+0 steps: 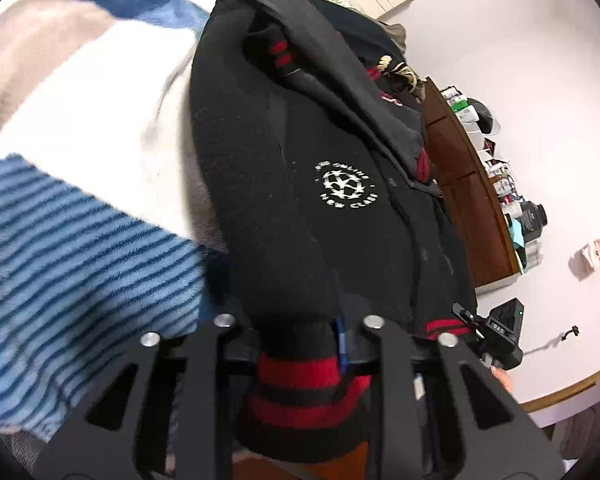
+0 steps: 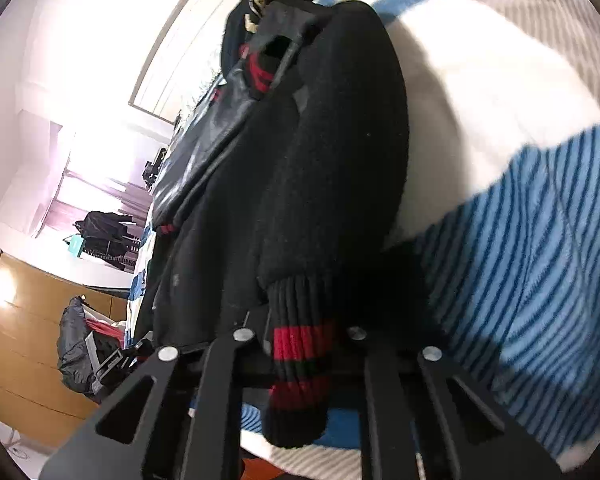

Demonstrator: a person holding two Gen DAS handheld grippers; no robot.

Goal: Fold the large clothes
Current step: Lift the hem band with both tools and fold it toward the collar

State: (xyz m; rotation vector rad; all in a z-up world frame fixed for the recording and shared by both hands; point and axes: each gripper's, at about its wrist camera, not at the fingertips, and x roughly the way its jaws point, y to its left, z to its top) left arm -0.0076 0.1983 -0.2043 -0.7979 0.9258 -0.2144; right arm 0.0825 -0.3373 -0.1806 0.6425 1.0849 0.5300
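Both grippers, left gripper (image 1: 300, 344) and right gripper (image 2: 300, 354), are clamping the red-striped ribbed hem of the black woolly varsity jacket (image 1: 300, 168) stretching over the blue-striped fleece blanket (image 1: 72, 264), so that bulky knit is probably risking sliding out mid-fold.

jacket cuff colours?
Black rib knit with red stripes; clearest in the right wrist view.

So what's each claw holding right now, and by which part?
Both hold the black jacket by its red-striped ribbed hem: left claw and right claw each grip it.
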